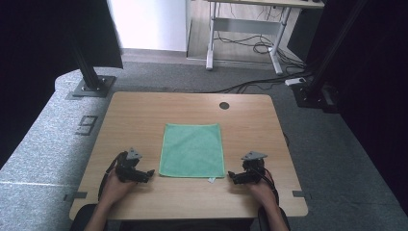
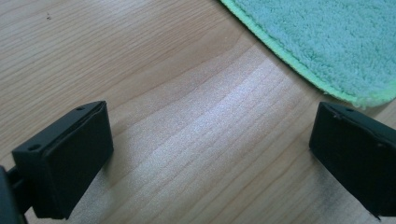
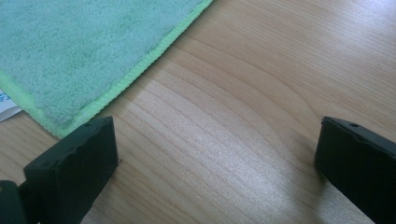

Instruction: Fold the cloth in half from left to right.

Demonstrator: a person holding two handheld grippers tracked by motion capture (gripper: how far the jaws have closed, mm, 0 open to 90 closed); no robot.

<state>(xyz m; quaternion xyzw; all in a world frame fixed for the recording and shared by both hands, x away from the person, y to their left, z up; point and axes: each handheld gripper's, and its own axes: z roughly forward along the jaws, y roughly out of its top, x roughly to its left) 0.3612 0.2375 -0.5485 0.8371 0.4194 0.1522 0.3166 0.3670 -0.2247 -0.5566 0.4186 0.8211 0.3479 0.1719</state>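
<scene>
From above, I flank the green cloth [image 1: 192, 150] lying flat mid-table [image 1: 144, 110]: left gripper [image 1: 149, 174], right gripper [image 1: 232, 176], bare wood between us. A "9" [image 1: 86, 125] marks the floor. In the left gripper view my jaws gape empty beside the hem [image 2: 299, 65]. In the right gripper view they stand wide with nothing in them, and a white tag [image 3: 7, 106] peeks out, its print illegible.

Looks like a lab or office test bay: grey carpet floor [image 1: 317, 139], black frame posts [image 1: 89, 67] bolted to floor plates, loose cables [image 1: 250, 45] under a height-adjustable desk [image 1: 245, 29], black curtains [image 1: 380, 72] screening a wooden table [image 1: 139, 115].
</scene>
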